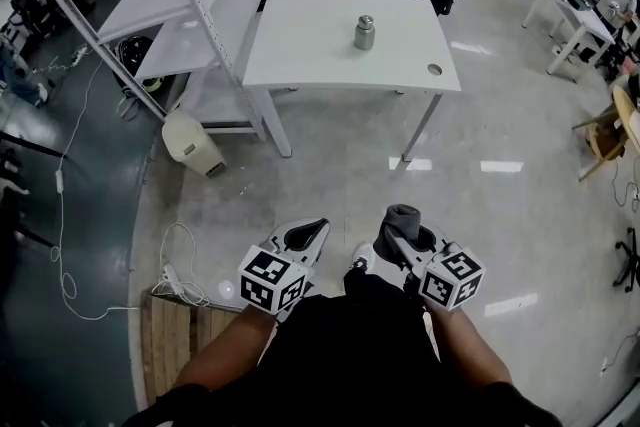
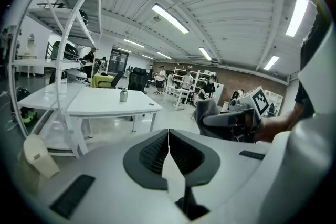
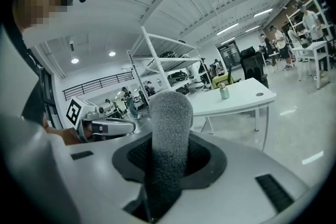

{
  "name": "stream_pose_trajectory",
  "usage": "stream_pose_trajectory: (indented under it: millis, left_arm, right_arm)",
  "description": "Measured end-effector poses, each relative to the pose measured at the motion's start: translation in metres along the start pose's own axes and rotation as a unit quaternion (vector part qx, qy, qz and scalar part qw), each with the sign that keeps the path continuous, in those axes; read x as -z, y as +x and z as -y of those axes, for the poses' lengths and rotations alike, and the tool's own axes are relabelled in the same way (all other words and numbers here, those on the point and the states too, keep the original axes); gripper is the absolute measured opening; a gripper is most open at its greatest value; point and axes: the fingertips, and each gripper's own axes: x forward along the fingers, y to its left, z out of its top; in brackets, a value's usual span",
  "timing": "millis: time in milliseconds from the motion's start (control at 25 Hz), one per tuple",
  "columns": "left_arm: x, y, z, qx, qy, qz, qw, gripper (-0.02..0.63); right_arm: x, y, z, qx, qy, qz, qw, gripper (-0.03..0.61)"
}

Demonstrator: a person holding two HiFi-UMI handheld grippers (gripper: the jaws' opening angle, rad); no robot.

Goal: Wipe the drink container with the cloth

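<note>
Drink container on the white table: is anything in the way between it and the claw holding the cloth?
Nothing visible is in the way. Only floor lies between the right claw, shut on the grey cloth, and the table where the drink container stands.
</note>
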Motion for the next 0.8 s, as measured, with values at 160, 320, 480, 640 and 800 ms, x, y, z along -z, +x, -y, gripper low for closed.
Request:
stream_pose_trajectory:
  millis: [160,320,480,640,800]
  left_arm:
    - [-0.015,0.028,-0.018,0.001,-0.004,-0.005,1.0,0.017]
    - [-0.035,0.062,-0.035,0.011,-0.037,-0.001,0.9993,0.017]
    - [-0.058,0.098,-0.044,0.009,-0.031,-0.004,0.9995,0.017]
    - [-0.084,0.125,-0.05,0.008,-0.012,-0.004,0.9999,0.017]
    - [-0.102,0.148,-0.06,0.002,-0.007,0.002,1.0,0.017]
  right_arm:
    - [-0.018,0.018,0.027,-0.004,0.005,0.006,1.0,0.112]
    - [-0.041,0.038,0.056,-0.01,0.0,0.01,1.0,0.112]
    - [-0.064,0.046,0.087,-0.01,0.0,0.012,1.0,0.112]
    - [-0.081,0.052,0.114,-0.012,0.003,0.017,1.0,0.112]
    - [-0.089,0.058,0.138,-0.009,0.005,0.022,1.0,0.112]
